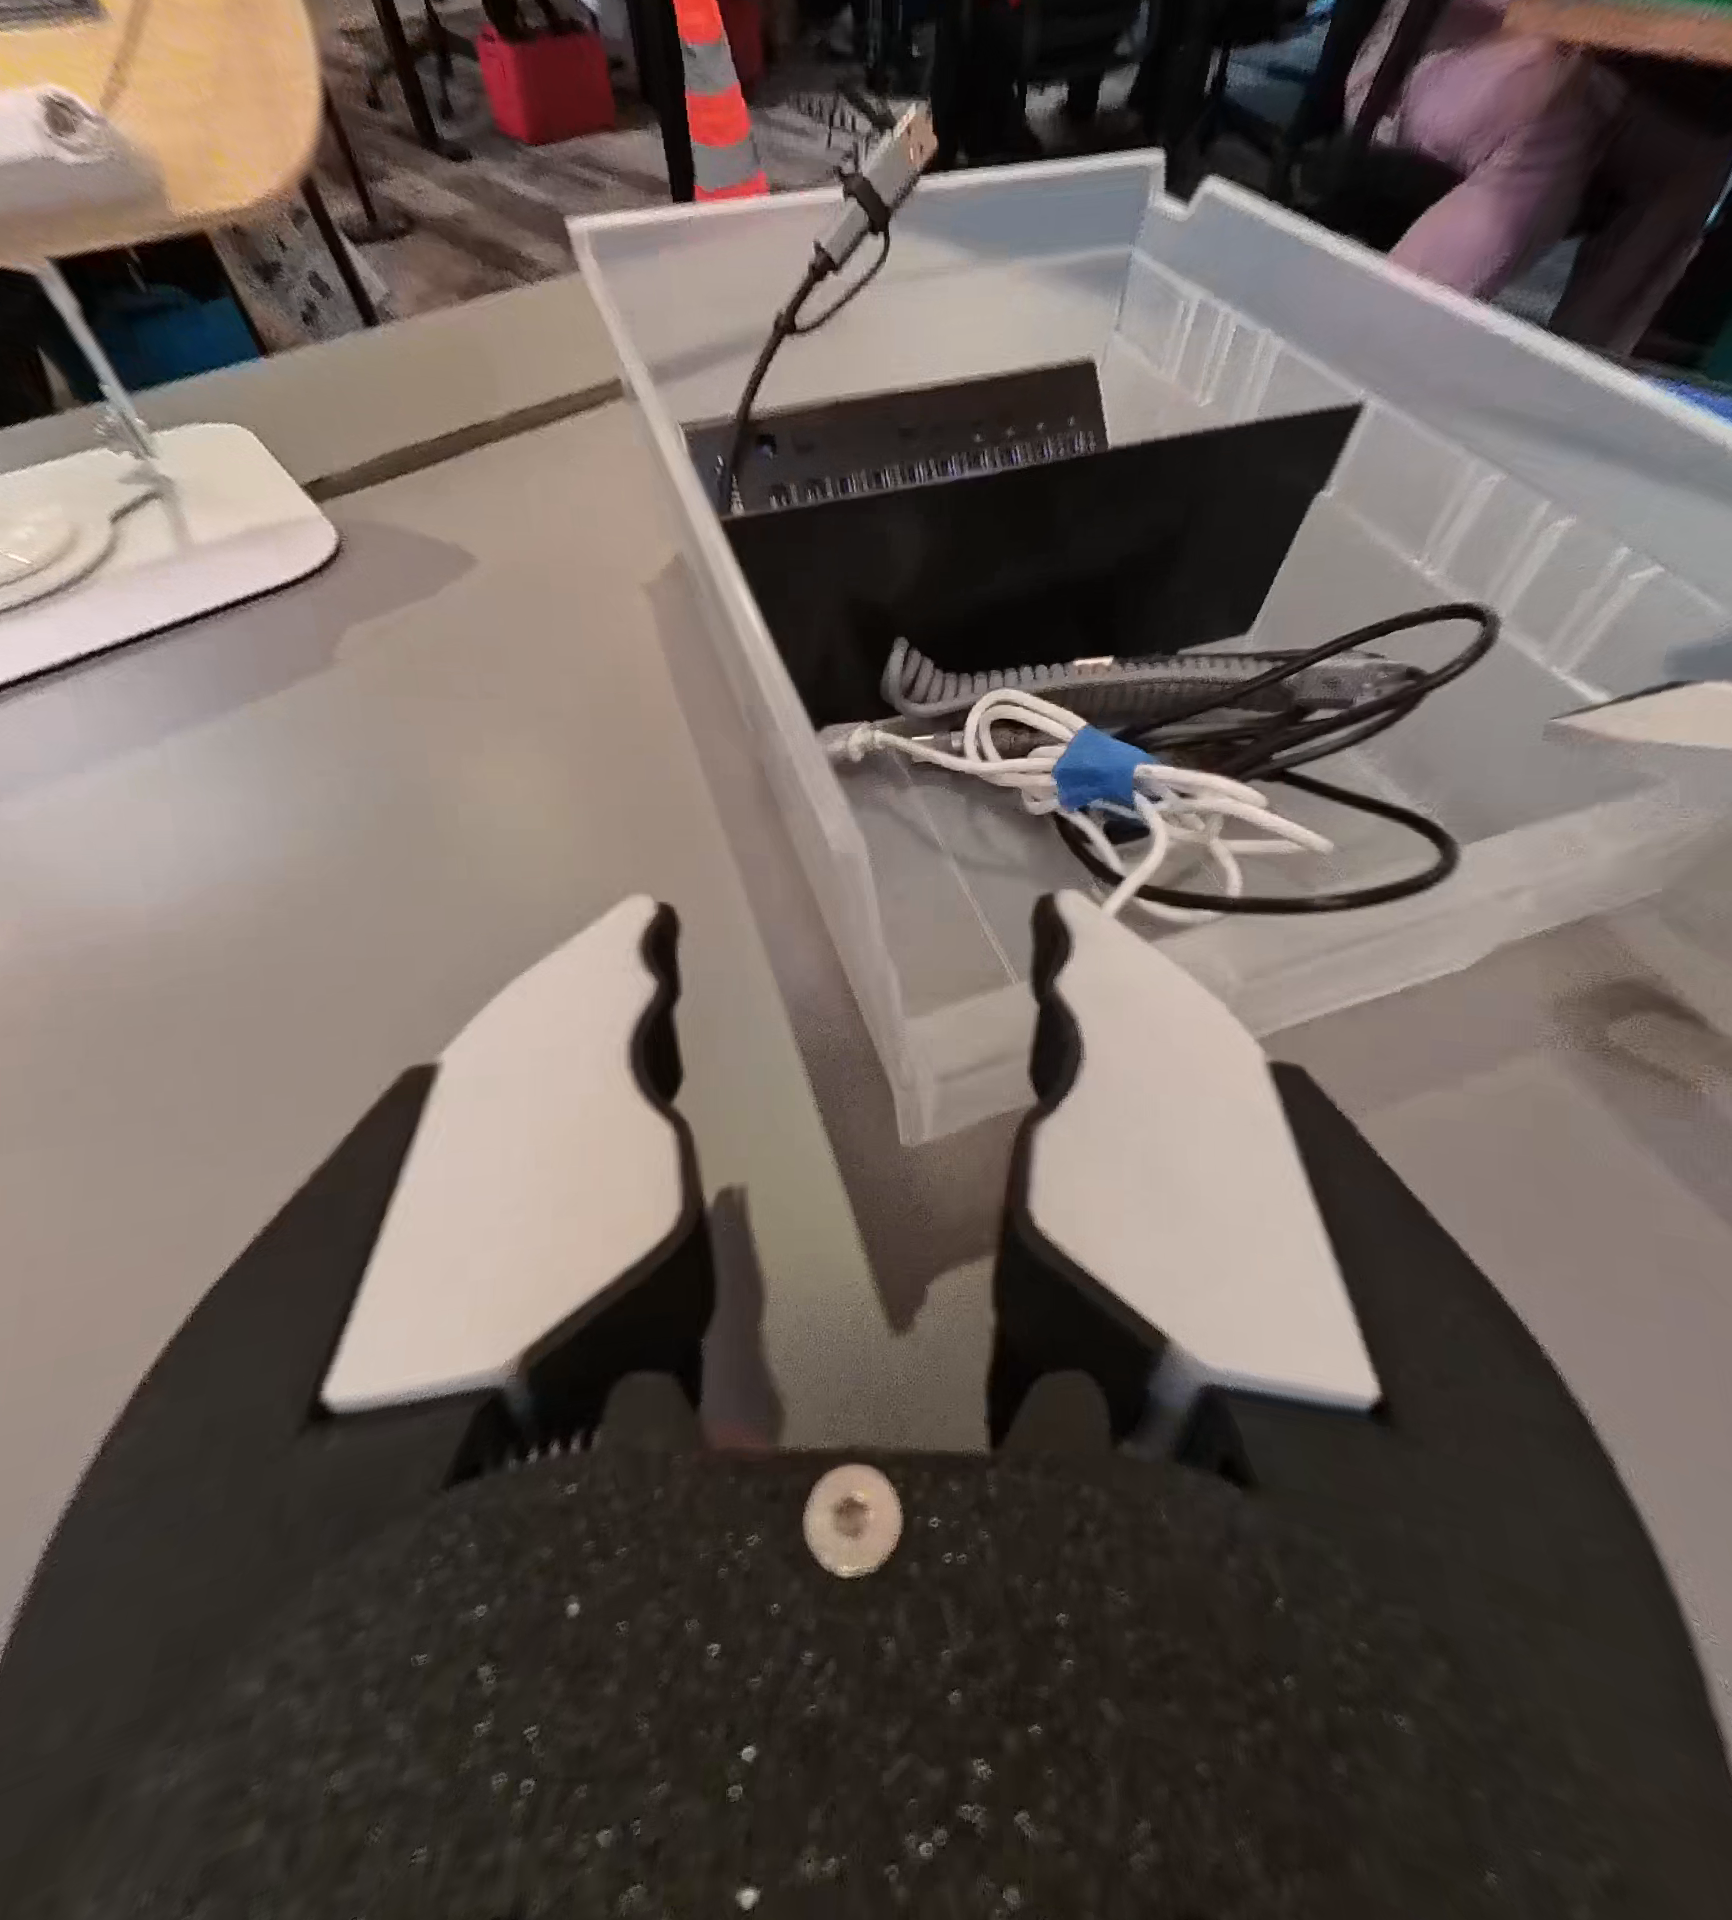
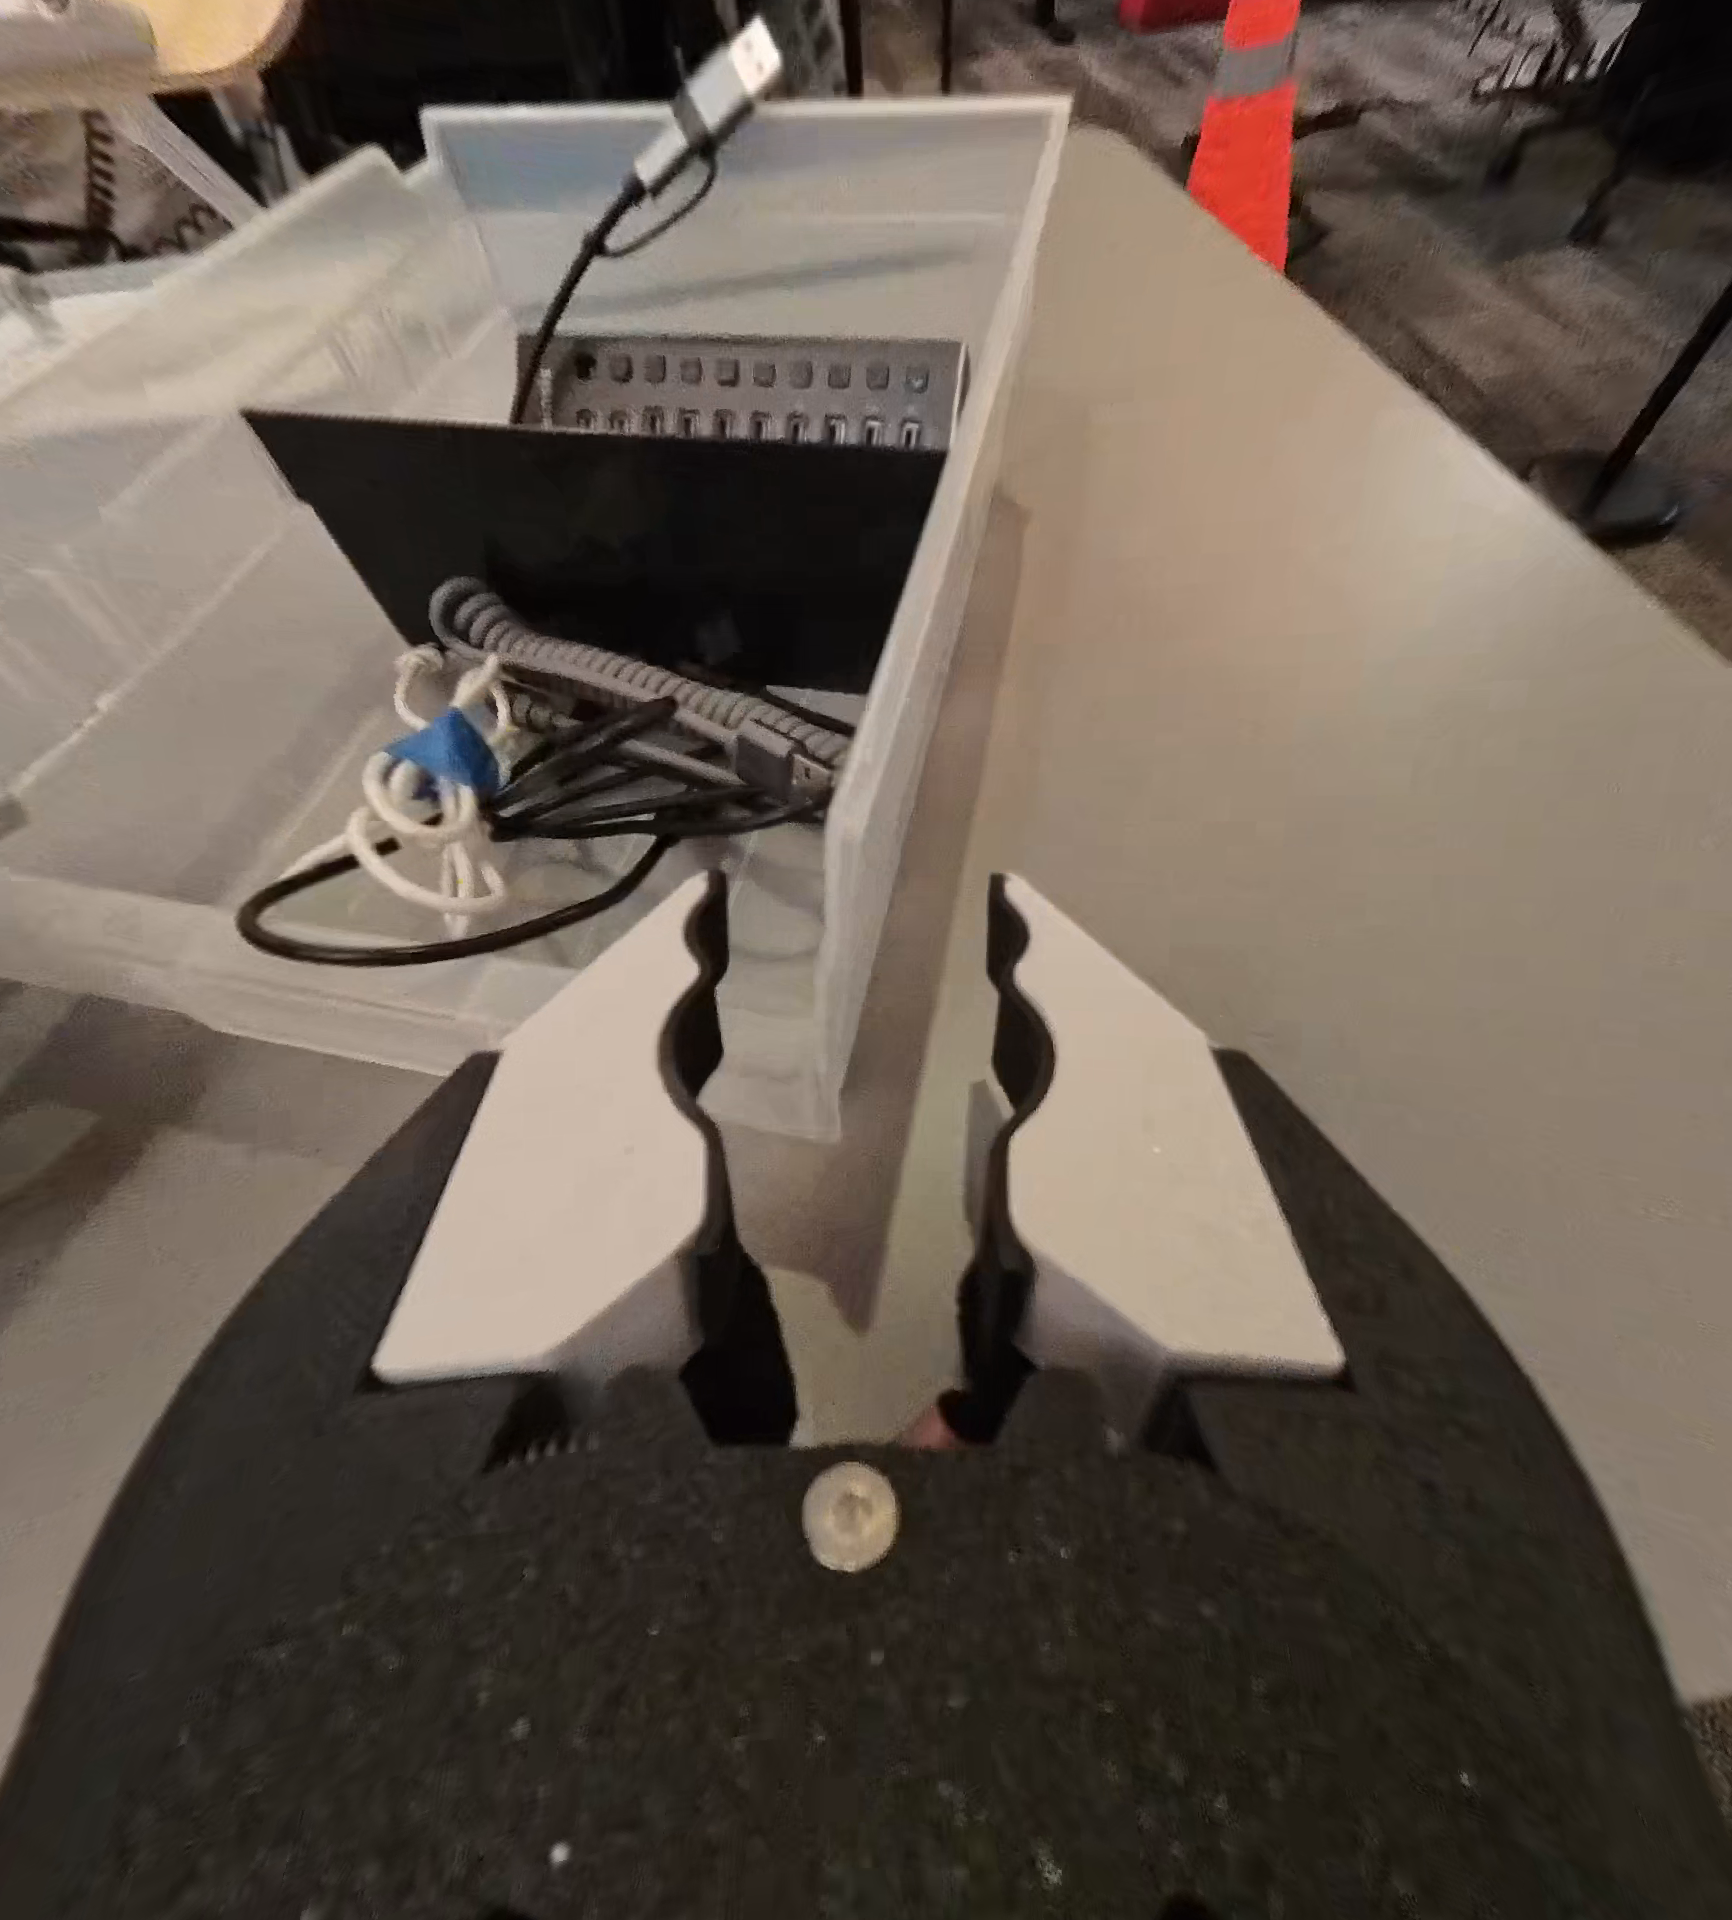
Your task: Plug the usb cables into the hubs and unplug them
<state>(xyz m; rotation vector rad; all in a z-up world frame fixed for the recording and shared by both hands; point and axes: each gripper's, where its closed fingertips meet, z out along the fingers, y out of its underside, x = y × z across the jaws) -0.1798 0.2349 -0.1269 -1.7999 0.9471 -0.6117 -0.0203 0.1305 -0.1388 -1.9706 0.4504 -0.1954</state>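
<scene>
With both your left gripper [image 1: 851, 935] and right gripper [image 2: 854, 914] spread and empty, the cables [image 2: 550, 790] lie ahead inside the bin [image 2: 903, 727], before the hub [image 2: 748, 400].

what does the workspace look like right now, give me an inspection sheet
surface: grey table, mostly bare
job's things: hub at far end of clear bin, behind black divider
clutter: white pad on table, left
tools: left tool and right tool open, empty, short of the bin
cables: black cable rises from hub, plug in air; loose cables in near compartment
surroundings: orange cone on floor
</scene>
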